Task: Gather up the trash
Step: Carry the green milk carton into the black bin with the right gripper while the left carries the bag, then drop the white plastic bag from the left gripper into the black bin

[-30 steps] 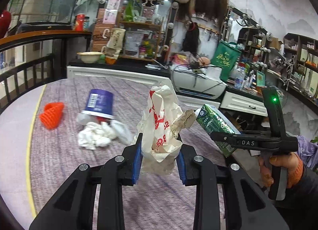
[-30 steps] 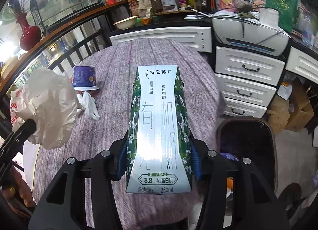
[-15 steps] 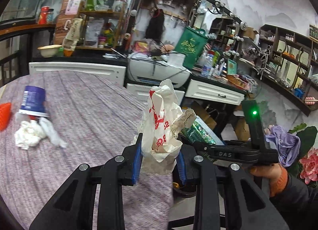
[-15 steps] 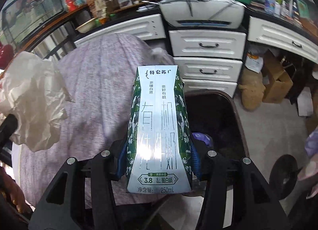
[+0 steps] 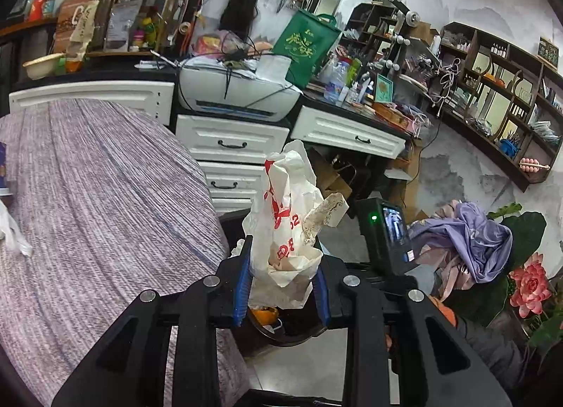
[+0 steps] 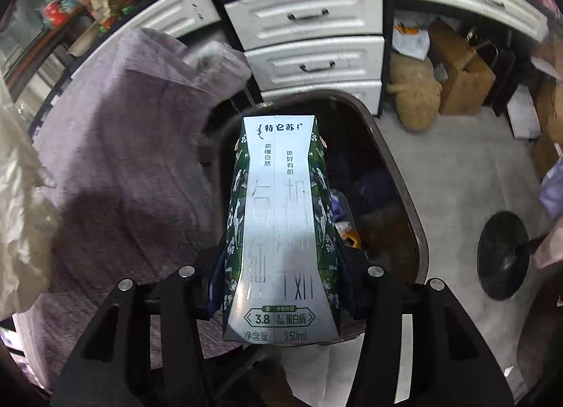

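Note:
My left gripper [image 5: 283,287] is shut on a crumpled white plastic bag [image 5: 285,224] with red print; a dirty scrap sticks out of it on the right. It hangs past the table's edge, above the dark trash bin [image 5: 281,333] with orange peel inside. My right gripper [image 6: 279,287] is shut on a green and white milk carton [image 6: 279,231], held upright over the open bin [image 6: 397,175], which holds mixed rubbish. The back of the right gripper [image 5: 385,238] shows in the left wrist view beside the bag. The bag [image 6: 17,203] fills the left edge of the right wrist view.
A round table with a purple cloth [image 5: 91,203] lies left of the bin. White drawers [image 6: 313,23] and a printer [image 5: 235,90] stand behind it. Cardboard boxes [image 6: 464,72] and a black stool base [image 6: 503,255] sit on the floor to the right. Purple clothing [image 5: 471,234] lies nearby.
Both grippers swung right off the table with their loads and now hang over the bin. The right one tipped downward. The cup and tissues slid out of view on the left.

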Tool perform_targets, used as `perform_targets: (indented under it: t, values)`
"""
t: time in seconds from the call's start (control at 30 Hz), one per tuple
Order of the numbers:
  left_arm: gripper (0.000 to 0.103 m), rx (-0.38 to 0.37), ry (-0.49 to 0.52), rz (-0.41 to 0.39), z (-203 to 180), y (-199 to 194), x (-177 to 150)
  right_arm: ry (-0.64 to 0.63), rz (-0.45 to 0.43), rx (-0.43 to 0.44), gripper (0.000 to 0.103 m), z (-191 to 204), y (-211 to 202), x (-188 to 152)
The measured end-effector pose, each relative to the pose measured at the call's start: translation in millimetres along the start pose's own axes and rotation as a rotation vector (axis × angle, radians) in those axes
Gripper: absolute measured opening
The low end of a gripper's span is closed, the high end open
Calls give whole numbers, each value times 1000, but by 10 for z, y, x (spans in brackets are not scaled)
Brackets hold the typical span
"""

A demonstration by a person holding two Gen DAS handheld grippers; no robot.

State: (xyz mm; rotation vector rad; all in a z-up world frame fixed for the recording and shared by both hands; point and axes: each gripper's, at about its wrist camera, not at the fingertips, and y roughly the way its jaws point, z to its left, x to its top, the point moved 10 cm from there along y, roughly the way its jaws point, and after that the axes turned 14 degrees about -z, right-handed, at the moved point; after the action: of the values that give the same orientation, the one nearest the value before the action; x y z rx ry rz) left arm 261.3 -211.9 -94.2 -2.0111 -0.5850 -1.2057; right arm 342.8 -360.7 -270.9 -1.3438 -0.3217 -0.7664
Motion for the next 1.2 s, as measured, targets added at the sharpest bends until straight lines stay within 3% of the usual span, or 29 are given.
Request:
perform_targets:
  t: [0.07,0.17,0.5,0.77,1.1,1.2]
  values:
    - [30,-6,-2,20,-15,65,-36,9,20,-14,52,-49,82,-64]
    - [30,-17,-3,57,-42,170,-99,36,17,-40,69,-132,110,-79]
    - [30,-48,19,175,-172,516,-317,82,-147,-124,74,-443,-265,319]
    - [30,-88,38,312,-330,823,-555,204,-305,-181,75,-904,-757,688]
    - [31,-69,99,423,-391,1102,-760,224,-357,-165,79,-907,-900,752]
    - [40,-60,107,452,-404,1154,-821,220,-357,-154,79,-856,-909,752]
